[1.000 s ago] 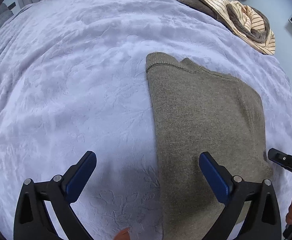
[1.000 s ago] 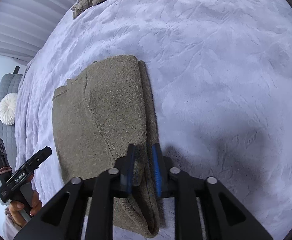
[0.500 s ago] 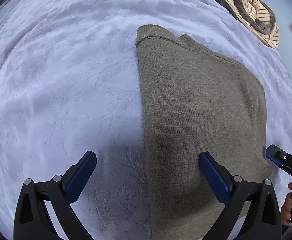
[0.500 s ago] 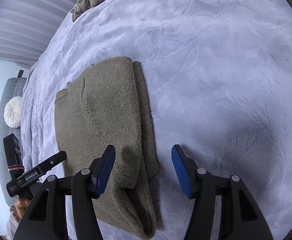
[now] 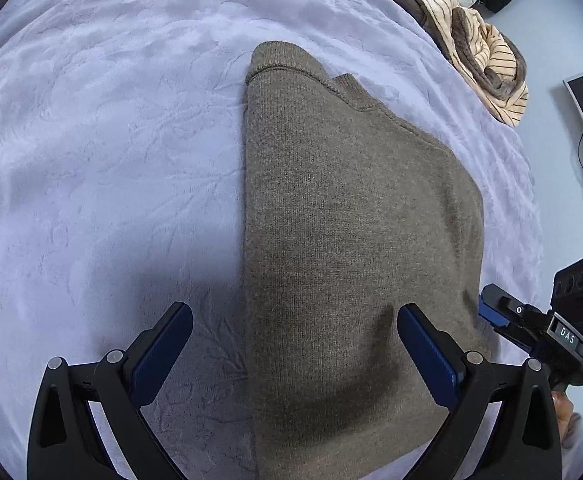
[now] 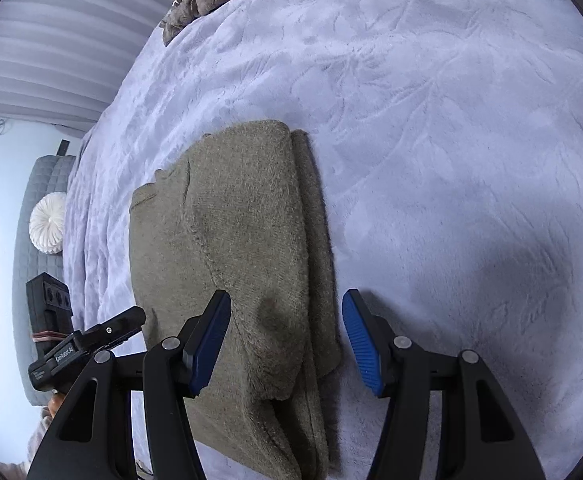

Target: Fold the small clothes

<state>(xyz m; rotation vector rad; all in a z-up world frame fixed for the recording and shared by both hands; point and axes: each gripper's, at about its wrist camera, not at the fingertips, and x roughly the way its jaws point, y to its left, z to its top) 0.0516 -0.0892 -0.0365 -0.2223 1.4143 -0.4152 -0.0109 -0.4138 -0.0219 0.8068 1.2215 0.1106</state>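
Sweater [image 5: 351, 240], olive knit, lies flat on the bed [image 5: 111, 140], already folded lengthwise; long axis runs away from both tools, collar at the far end. Left tool [image 5: 295, 356] spread, straddling the near left edge, pinching nothing. Right tool [image 6: 285, 344] straddles the near right edge, jaws closing, pads apparently not yet on cloth. Both equally near the hem end.

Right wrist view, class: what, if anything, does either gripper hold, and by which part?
Nothing. The right gripper, jaws closing, straddles the sweater's folded edge without pinching; the left gripper is open over it.
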